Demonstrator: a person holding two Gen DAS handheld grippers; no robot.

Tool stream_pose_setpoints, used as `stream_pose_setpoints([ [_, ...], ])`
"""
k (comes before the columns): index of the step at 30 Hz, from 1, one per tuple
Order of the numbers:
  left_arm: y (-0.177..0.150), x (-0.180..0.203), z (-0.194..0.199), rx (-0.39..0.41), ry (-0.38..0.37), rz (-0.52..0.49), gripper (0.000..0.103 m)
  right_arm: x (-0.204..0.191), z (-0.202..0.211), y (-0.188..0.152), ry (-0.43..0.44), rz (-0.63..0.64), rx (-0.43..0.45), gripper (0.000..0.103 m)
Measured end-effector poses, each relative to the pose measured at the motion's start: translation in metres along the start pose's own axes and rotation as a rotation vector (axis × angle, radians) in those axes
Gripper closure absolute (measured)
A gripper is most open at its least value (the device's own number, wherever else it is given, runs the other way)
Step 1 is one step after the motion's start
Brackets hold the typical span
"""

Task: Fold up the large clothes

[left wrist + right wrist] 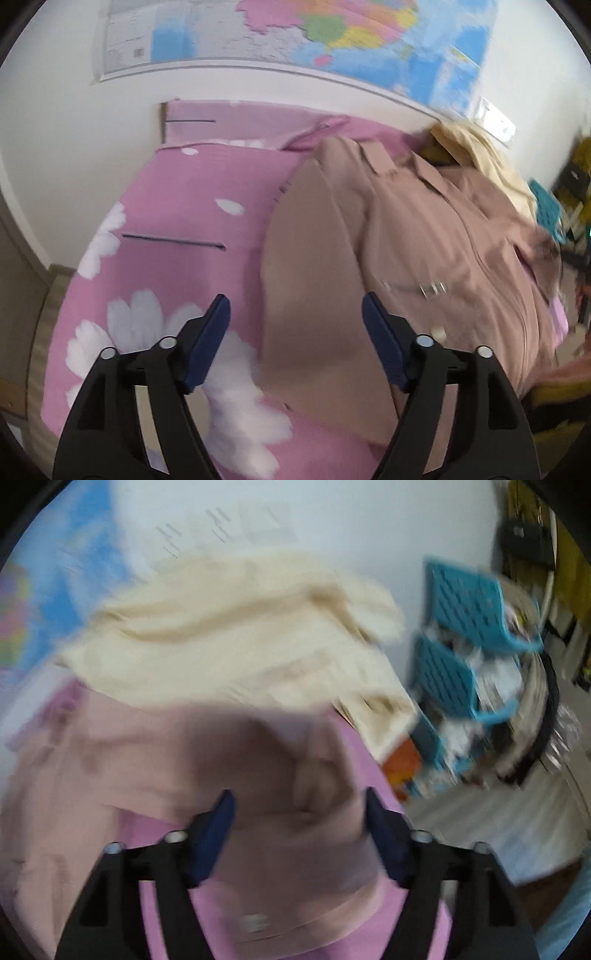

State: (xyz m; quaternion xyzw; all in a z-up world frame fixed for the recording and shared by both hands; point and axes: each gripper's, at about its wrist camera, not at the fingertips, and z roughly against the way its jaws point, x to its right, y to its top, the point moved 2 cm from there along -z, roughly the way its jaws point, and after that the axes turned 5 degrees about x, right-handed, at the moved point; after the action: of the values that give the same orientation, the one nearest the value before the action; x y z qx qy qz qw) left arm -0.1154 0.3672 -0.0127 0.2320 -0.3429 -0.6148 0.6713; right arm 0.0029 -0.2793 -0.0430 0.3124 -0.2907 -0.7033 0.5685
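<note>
A large dusty-pink jacket [424, 229] with a collar, a zip and a metal buckle lies spread on a pink flowered bedspread [177, 206]. My left gripper [295, 314] hovers over the jacket's near left edge, its blue-padded jaws wide apart with nothing between them. In the blurred right wrist view the same jacket [207, 760] fills the lower half, bunched into a fold. My right gripper [299, 812] stands open above that fold; no cloth is pressed between its pads. A cream garment [229, 635] lies heaped behind the jacket.
A map [295, 33] hangs on the white wall behind the bed. Right of the bed stand turquoise plastic baskets [465, 635] with clutter, and pale floor [498, 819]. A wooden floor strip [44, 325] shows at the bed's left edge.
</note>
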Motion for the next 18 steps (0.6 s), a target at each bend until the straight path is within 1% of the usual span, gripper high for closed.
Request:
stream_pose_setpoints([
  [1,-0.004,0.002,0.000,-0.007,0.005,-0.023,0.028,-0.013,0.014,0.002,0.043,0.027,0.036,0.027],
  [2,-0.011,0.007,-0.002,-0.021,0.023,-0.049,0.029,-0.032,0.028,0.002,0.104,0.074,0.064,0.025],
  [3,-0.017,0.010,-0.008,-0.045,0.035,-0.061,0.033,-0.047,0.035,0.000,0.152,0.115,0.080,0.021],
  [4,-0.022,0.010,-0.014,-0.074,0.040,-0.060,0.037,-0.060,0.042,0.001,0.181,0.145,0.090,0.019],
  [5,-0.027,0.009,-0.019,-0.095,0.040,-0.051,0.041,-0.079,0.047,-0.004,0.232,0.198,0.091,0.018],
  [7,-0.036,0.006,-0.027,-0.124,0.022,-0.014,0.041,-0.105,0.048,-0.009,0.306,0.258,0.062,0.017],
  [8,-0.039,0.006,-0.029,-0.120,0.024,-0.004,0.042,-0.116,0.045,-0.015,0.328,0.283,0.045,0.017],
  [9,-0.040,0.007,-0.027,-0.094,0.036,-0.009,0.057,-0.130,0.039,-0.023,0.356,0.314,0.016,0.017],
  [10,-0.041,0.008,-0.025,-0.079,0.055,-0.012,0.070,-0.137,0.036,-0.026,0.368,0.332,0.002,0.017],
  [11,-0.039,0.005,-0.023,-0.074,0.078,0.005,0.089,-0.147,0.034,-0.031,0.374,0.350,-0.013,0.017],
  [12,-0.035,0.000,-0.020,-0.065,0.071,0.034,0.095,-0.154,0.029,-0.036,0.383,0.362,-0.027,0.017],
  [14,-0.022,-0.011,-0.004,-0.016,0.137,0.049,0.096,-0.163,0.022,-0.042,0.415,0.359,-0.058,0.017],
  [15,-0.012,-0.018,0.007,0.022,0.166,0.055,0.096,-0.166,0.020,-0.043,0.422,0.355,-0.063,0.017],
  [18,0.025,-0.049,0.033,0.091,0.190,0.142,0.094,-0.171,0.016,-0.043,0.436,0.350,-0.073,0.017],
])
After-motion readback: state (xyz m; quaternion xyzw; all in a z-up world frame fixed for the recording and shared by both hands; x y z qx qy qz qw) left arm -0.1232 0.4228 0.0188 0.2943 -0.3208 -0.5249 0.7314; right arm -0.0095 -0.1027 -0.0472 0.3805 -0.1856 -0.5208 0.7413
